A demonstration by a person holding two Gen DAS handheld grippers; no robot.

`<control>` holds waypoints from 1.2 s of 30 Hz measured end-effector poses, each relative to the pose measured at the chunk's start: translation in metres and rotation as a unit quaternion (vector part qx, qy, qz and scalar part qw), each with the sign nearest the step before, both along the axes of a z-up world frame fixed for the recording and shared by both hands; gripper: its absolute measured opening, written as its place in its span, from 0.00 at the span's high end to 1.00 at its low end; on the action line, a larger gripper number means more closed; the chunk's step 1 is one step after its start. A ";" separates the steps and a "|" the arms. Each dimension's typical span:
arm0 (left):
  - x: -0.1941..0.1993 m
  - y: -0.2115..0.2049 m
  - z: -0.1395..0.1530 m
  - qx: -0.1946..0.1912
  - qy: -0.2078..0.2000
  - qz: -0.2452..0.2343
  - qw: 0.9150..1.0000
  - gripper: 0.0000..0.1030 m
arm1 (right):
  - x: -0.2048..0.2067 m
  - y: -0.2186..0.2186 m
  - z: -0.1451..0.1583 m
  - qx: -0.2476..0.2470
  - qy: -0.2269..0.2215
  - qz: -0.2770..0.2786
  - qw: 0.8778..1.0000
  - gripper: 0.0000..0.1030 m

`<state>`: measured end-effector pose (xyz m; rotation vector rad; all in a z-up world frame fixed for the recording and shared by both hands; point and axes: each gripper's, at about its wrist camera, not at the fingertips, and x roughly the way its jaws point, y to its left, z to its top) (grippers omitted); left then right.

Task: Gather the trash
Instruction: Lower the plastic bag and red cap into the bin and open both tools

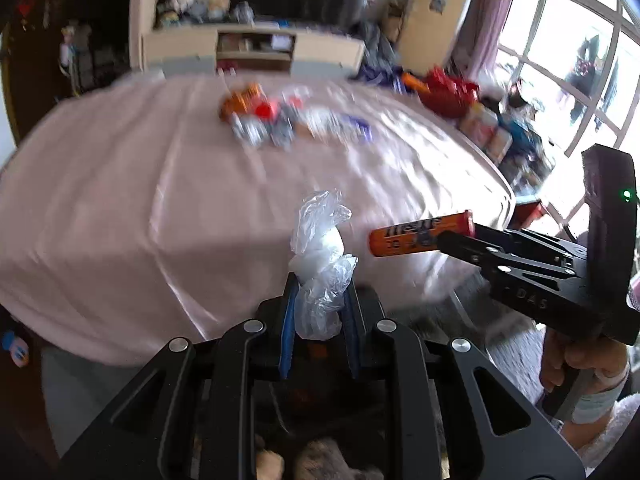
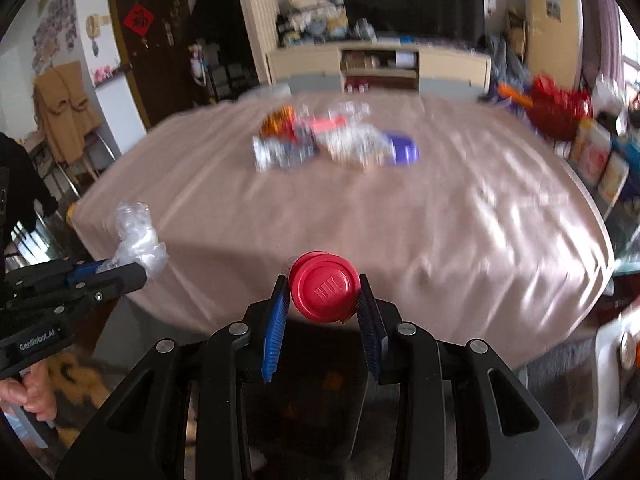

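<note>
While clamped between jaws, plastic wrap [image 1: 320, 264], tube [image 2: 324, 294] (red-capped).

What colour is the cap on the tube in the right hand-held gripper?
Red cap, on an orange tube; clearest in the right wrist view.

Clear plastic bag [image 1: 320, 264], orange tube [image 1: 416, 234] w/ red cap [image 2: 324, 292], pink tablecloth [image 2: 440, 240]
</note>
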<state>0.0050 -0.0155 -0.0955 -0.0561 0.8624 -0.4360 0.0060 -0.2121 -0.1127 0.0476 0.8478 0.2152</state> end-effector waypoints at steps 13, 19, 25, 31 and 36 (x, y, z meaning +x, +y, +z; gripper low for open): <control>0.002 -0.024 -0.095 0.010 0.135 -0.039 0.990 0.81 | -0.003 0.009 -0.065 -0.015 0.077 -0.009 0.997 0.66; 0.003 -0.027 -0.099 0.023 0.139 -0.040 0.989 0.81 | 0.001 0.013 -0.073 -0.009 0.091 -0.003 0.996 0.66; 0.005 -0.024 -0.096 0.018 0.141 -0.037 0.989 0.77 | 0.007 0.013 -0.073 0.000 0.099 -0.004 0.995 0.65; 0.005 -0.023 -0.094 0.017 0.140 -0.035 0.989 0.68 | 0.008 0.008 -0.071 0.001 0.098 -0.013 0.995 0.56; 0.006 -0.021 -0.089 0.024 0.130 -0.026 0.991 0.56 | 0.009 -0.001 -0.066 0.004 0.091 -0.022 0.996 0.52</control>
